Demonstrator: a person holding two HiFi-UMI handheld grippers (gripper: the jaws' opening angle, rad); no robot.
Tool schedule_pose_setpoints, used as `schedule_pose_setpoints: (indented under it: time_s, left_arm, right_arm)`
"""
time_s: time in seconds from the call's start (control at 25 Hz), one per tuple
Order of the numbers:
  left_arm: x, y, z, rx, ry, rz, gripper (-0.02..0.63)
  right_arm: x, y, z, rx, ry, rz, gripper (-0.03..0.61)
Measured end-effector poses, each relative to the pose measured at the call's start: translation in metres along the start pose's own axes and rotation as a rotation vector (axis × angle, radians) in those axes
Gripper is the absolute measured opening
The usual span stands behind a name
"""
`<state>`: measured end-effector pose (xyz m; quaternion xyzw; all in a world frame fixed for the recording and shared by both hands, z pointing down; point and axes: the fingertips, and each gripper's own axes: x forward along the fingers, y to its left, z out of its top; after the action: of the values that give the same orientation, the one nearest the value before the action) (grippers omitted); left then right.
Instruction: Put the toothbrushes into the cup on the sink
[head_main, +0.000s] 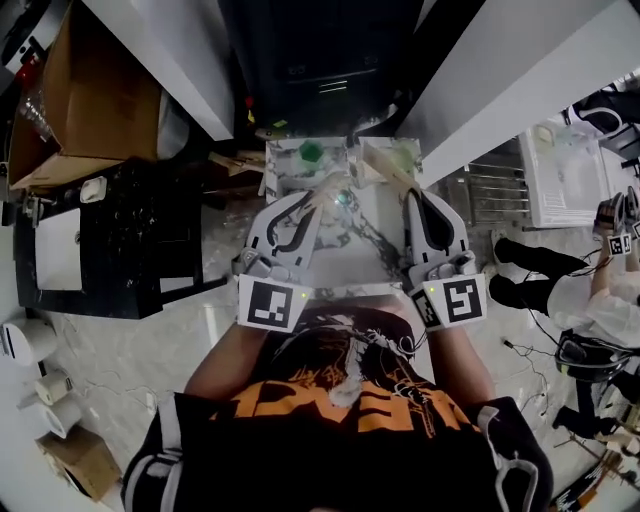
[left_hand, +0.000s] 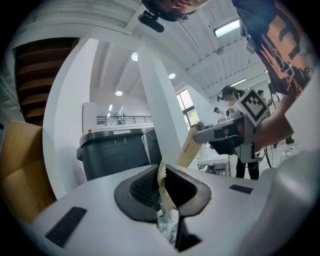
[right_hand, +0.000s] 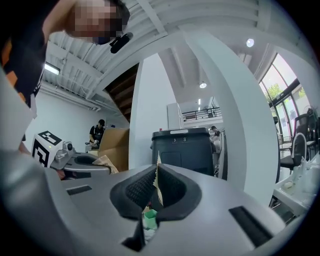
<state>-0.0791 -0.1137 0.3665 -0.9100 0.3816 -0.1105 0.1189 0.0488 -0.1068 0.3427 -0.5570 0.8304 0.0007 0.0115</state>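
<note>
Toothbrush packet (left_hand: 189, 146), tan paper, held over the sink (head_main: 375, 255). Your left hand-held gripper (left_hand: 161, 176) and right hand-held gripper (right_hand: 156, 184) each pinch a serrated paper edge. Green cup (head_main: 312, 152) at 11 o'clock.

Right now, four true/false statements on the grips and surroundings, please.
1. The left gripper is shut on a paper wrapper. True.
2. The right gripper is open and empty. False: it is shut on a thin paper edge.
3. A dark bin shows beyond the right gripper's jaws. True.
4. The person's shirt is plain white. False: the shirt is black with orange print.
</note>
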Motion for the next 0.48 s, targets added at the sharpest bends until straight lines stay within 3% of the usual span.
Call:
schedule_pose_setpoints:
  time_s: [0.28,0.48]
  left_arm:
    - [0.034,-0.014,0.001,-0.035,-0.009,-0.013,0.055]
    - [0.056,-0.025,0.003,-0.027,0.001,-0.025,0.055]
  right_arm:
    - [0.003,-0.030,-0.002,0.014,-0.018,0.009,0.017]
    - [-0.003,-0.061,-0.019,-0.012,0.041,-0.025,0.017]
